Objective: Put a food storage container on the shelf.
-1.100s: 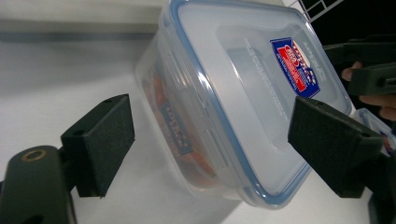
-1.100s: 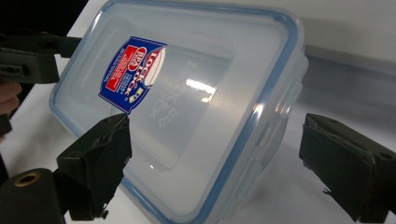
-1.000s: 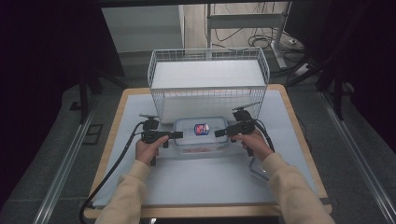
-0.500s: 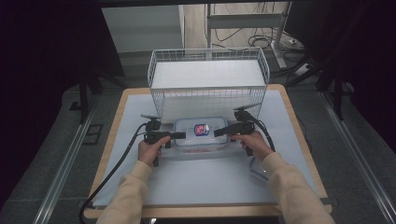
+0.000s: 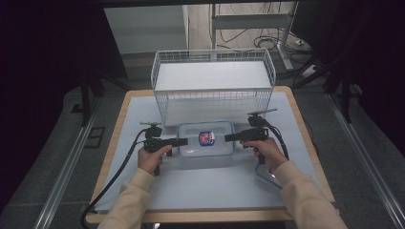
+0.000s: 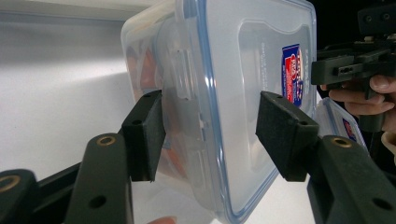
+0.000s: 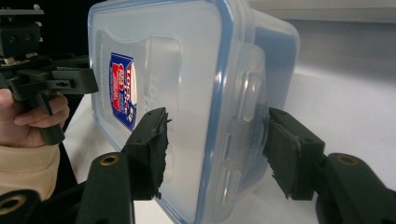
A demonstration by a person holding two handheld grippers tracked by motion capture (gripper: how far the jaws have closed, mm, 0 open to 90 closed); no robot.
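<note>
Left gripper point(image 6: 210, 135) straddles one end of the box point(image 5: 205, 138), jaws apart. Right gripper point(image 7: 217, 149) straddles the opposite end, jaws apart too.

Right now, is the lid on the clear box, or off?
On. The blue-rimmed lid sits flat on the clear box, its side flap folded down between the right gripper's jaws.

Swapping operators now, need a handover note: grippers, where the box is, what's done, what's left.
Left gripper: open, fingers straddle the left end of the clear lidded container at its latch; contact not certain.
Right gripper: open, likewise astride the right end.
Container: lid on, on the table mat, just in front of the white wire basket.
Done: both grippers lined up on the ends.
Left: probably close both, lift; the basket looks a likely destination.
</note>
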